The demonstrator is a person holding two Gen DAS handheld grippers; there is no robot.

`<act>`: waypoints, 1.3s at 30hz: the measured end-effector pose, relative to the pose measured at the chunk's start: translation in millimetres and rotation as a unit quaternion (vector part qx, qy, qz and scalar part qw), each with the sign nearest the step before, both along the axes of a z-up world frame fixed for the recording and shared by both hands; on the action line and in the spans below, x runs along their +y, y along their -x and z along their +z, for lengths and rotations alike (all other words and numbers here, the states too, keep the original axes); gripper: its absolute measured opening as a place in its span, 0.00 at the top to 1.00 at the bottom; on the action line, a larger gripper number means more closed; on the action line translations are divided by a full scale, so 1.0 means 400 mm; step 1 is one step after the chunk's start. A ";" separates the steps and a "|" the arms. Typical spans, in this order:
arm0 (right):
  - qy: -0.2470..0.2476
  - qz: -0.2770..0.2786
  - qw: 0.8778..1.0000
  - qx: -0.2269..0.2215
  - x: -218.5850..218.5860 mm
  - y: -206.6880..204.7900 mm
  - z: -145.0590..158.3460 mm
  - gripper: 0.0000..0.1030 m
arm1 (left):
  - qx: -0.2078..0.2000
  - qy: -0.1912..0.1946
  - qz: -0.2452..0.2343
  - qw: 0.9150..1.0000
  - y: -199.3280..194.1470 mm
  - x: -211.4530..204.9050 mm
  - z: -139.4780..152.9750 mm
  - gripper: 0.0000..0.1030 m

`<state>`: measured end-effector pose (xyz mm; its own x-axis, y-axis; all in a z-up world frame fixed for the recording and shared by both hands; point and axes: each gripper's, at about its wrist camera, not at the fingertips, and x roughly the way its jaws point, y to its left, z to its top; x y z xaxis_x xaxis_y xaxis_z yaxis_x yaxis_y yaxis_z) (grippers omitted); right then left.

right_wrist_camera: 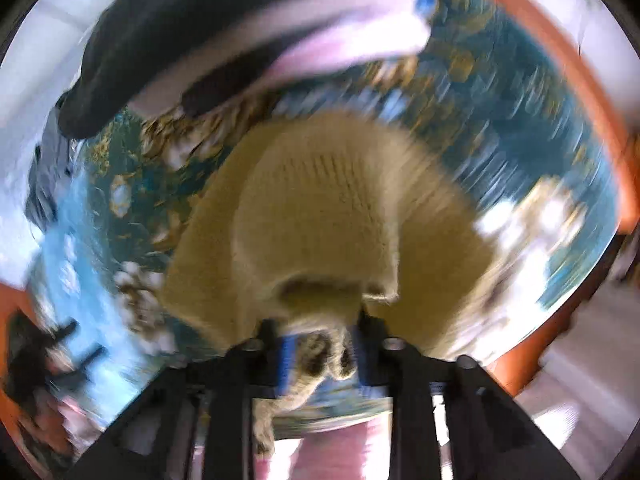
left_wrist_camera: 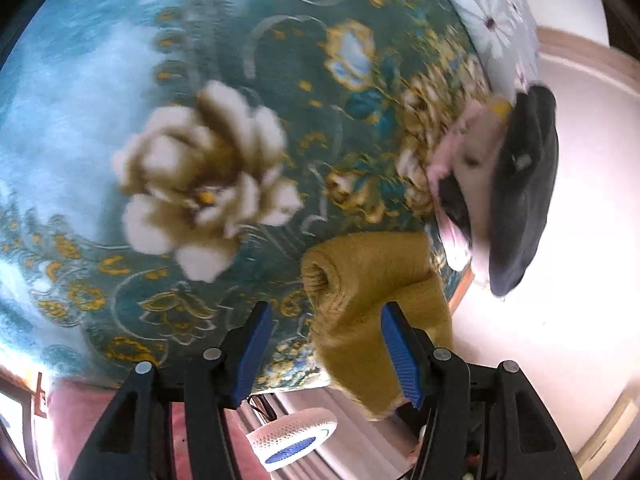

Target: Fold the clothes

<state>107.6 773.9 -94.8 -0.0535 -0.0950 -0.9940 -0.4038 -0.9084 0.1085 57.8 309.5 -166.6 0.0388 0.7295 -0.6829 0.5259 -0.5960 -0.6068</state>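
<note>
My left gripper point(left_wrist_camera: 326, 344) sits over the teal floral blanket point(left_wrist_camera: 120, 80), jaws standing apart with nothing pinched between the blue pads point(left_wrist_camera: 256, 344). The mustard knit garment point(left_wrist_camera: 372, 280) lies rolled and bunched at the blanket's near edge, and a fold of it drapes against the inner face of the pad on the picture's right, but the other pad is clear of it, so I'm calling that a brush and not a grip. Beyond it, by the blanket's far right edge, there's a pile of dark and pink clothes point(left_wrist_camera: 520, 184) and a white pillow with daisies point(left_wrist_camera: 492, 20). Below the bed edge I can see a white perforated shoe point(left_wrist_camera: 292, 436) on the floor.

Over to my right gripper point(right_wrist_camera: 320, 360), pointing down at the bed: the jaws are drawn in on a bunch of that same mustard knit garment point(right_wrist_camera: 320, 216), the cloth fanning out beneath over the blanket point(right_wrist_camera: 520, 152). This view is heavily smeared, so the pad contact looks like a clamp rather than plainly showing one. The dark and pink pile point(right_wrist_camera: 240, 32) streaks across the top.
</note>
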 end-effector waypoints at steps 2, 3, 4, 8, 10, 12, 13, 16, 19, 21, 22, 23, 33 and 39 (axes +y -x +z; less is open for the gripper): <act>-0.029 0.005 1.000 -0.003 0.118 0.017 0.010 0.85 | 0.008 -0.004 -0.025 1.000 0.011 0.058 0.005 0.41; -0.042 0.004 0.999 -0.005 0.175 0.026 0.010 0.89 | 0.008 -0.005 -0.037 0.999 0.013 0.093 0.000 0.41; -0.054 0.003 0.999 -0.008 0.233 0.035 0.009 0.90 | 0.005 -0.006 -0.047 0.999 0.013 0.126 -0.006 0.41; -0.050 -0.049 0.997 0.011 0.388 0.045 0.006 0.90 | -0.013 -0.011 -0.081 0.997 0.010 0.250 -0.033 0.41; -0.042 -0.072 0.996 0.027 0.422 0.041 0.001 0.89 | -0.014 -0.008 -0.111 0.994 0.012 0.320 -0.042 0.41; -0.023 -0.091 0.995 0.046 0.434 0.026 0.001 0.72 | -0.009 -0.002 -0.135 0.991 0.017 0.375 -0.047 0.40; -0.006 -0.100 0.993 0.055 0.433 0.009 0.003 0.61 | -0.004 0.003 -0.147 0.989 0.021 0.401 -0.050 0.39; 0.055 -0.125 0.988 0.076 0.374 -0.015 0.010 0.41 | 0.032 0.020 -0.184 0.982 0.042 0.485 -0.055 0.35; 0.079 -0.138 0.985 0.067 0.344 -0.063 -0.017 0.41 | 0.076 0.035 -0.215 0.973 0.071 0.552 -0.063 0.33; 0.096 -0.147 0.982 0.064 0.329 -0.094 -0.035 0.41 | 0.107 0.032 -0.229 0.967 0.096 0.598 -0.074 0.30; 0.102 -0.149 0.982 0.063 0.321 -0.105 -0.043 0.41 | 0.129 0.030 -0.237 0.962 0.116 0.624 -0.077 0.30; 0.105 -0.149 0.981 0.061 0.312 -0.114 -0.049 0.41 | 0.150 0.030 -0.242 0.958 0.134 0.644 -0.078 0.29; 0.109 -0.127 0.985 0.051 0.283 -0.100 -0.076 0.40 | 0.191 -0.028 -0.181 0.964 0.207 0.714 -0.145 0.39; 0.102 -0.128 0.986 0.041 0.316 -0.093 -0.083 0.40 | 0.240 -0.040 -0.208 0.947 0.202 0.726 -0.122 0.78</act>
